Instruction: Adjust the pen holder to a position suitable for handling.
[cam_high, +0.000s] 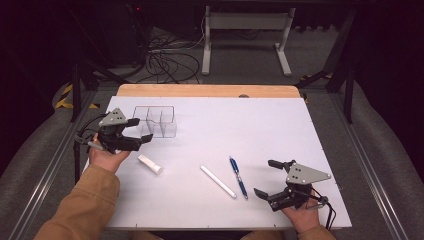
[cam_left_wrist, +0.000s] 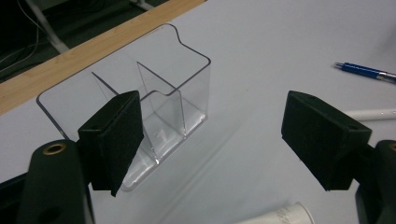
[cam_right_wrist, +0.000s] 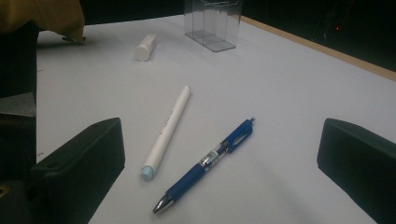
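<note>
Hovering at the left side of the white table (cam_high: 210, 125), the left gripper (cam_high: 139, 129) has its jaws spread wide with nothing between the pads. The clear plastic organiser (cam_high: 156, 121), an upright box split into compartments, stands just beyond its tips, close to the far jaw. In the left gripper view the organiser (cam_left_wrist: 154, 93) sits ahead and toward the left jaw, whose pad overlaps its near corner in the picture; whether the two touch cannot be told. The small white tube (cam_high: 150, 164) lies on the table near the person's left hand (cam_high: 107, 157), to the near side of the gripper.

The right gripper (cam_high: 264, 177) rests near the table's front right corner, its jaws likewise wide apart and empty. The blue pen (cam_high: 238, 177) lies just to its left, and the white pen (cam_high: 218, 181) just beyond that, the two apart and roughly parallel. In the right gripper view both pens (cam_right_wrist: 205, 163) (cam_right_wrist: 167, 131) lie ahead between the jaws, untouched.
</note>
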